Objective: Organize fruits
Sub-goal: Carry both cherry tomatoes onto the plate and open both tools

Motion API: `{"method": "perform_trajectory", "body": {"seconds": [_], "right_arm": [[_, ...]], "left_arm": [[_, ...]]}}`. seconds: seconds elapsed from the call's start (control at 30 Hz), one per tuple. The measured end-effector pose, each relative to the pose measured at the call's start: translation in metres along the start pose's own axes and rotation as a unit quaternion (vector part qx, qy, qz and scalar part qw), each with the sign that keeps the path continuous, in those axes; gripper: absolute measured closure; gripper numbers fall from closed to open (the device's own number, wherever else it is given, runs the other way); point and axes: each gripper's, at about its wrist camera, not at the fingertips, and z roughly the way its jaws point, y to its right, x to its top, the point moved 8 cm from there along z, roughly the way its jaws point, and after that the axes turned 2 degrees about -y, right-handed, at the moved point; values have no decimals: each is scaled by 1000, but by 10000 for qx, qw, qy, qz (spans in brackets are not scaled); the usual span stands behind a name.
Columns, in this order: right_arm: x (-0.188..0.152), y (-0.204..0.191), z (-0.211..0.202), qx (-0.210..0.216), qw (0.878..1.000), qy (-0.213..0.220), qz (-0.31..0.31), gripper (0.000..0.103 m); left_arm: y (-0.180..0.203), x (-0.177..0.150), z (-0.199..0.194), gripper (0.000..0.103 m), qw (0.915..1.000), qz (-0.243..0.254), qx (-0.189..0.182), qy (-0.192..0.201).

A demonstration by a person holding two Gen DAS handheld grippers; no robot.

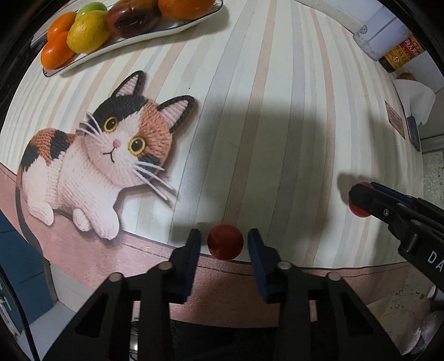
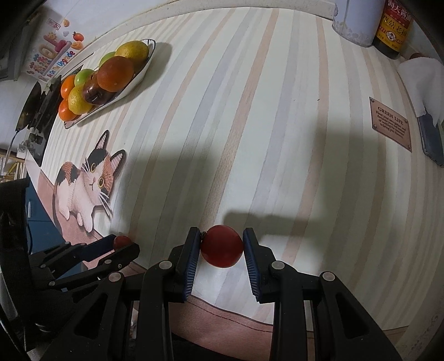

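A small red fruit point(image 1: 225, 242) lies on the striped tablecloth between the fingers of my left gripper point(image 1: 224, 241), with gaps on both sides; the gripper is open around it. My right gripper point(image 2: 221, 245) is shut on a second red fruit point(image 2: 221, 246), both pads touching it, low over the cloth. From the left wrist view the right gripper point(image 1: 360, 200) and its fruit point(image 1: 358, 209) show at the right. From the right wrist view the left gripper point(image 2: 122, 244) and its fruit point(image 2: 121, 241) show at the lower left. A white plate point(image 1: 133, 41) of oranges, lemons and green fruit stands far left, also in the right wrist view point(image 2: 144, 69).
A printed cat point(image 1: 102, 155) marks the cloth between the plate and my grippers. At the far right stand a white container point(image 2: 358, 19), a dark sauce bottle point(image 2: 394, 27), a white tissue point(image 2: 424, 80) and a small sign point(image 2: 391, 125). The table's front edge point(image 1: 249, 291) runs just below my fingers.
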Motion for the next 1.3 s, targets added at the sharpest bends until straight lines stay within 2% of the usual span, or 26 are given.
{"method": "perform_trajectory", "body": {"seconds": [0.17, 0.37, 0.53, 0.73, 0.9, 1.07, 1.17, 1.3], "right_arm": [[-1, -2, 1, 1, 10000, -6, -2, 69], [2, -7, -7, 12, 9999, 100, -33, 69], [8, -15, -16, 79, 9997, 207, -81, 69], [32, -47, -31, 499, 9978, 399, -190, 69], [70, -102, -36, 1142, 9911, 627, -275, 69], [112, -172, -24, 1788, 9800, 735, -466, 69], [132, -206, -5, 1931, 9765, 762, -575, 69], [150, -231, 22, 1923, 9756, 816, -682, 69]], "left_arm": [[-1, -6, 2, 80, 10000, -26, -40, 42], [-14, -11, -5, 80, 9998, -26, -92, 179], [-24, 0, -31, 80, 9987, -73, -125, 495], [-60, 25, -75, 80, 9941, -476, -282, 934], [-118, 59, -117, 80, 9842, -1113, -491, 1288], [-182, 89, -134, 80, 9722, -1700, -704, 1448], [-207, 108, -128, 80, 9636, -2026, -1082, 1369], [-236, 129, -113, 80, 9452, -2518, -1704, 1191]]}}
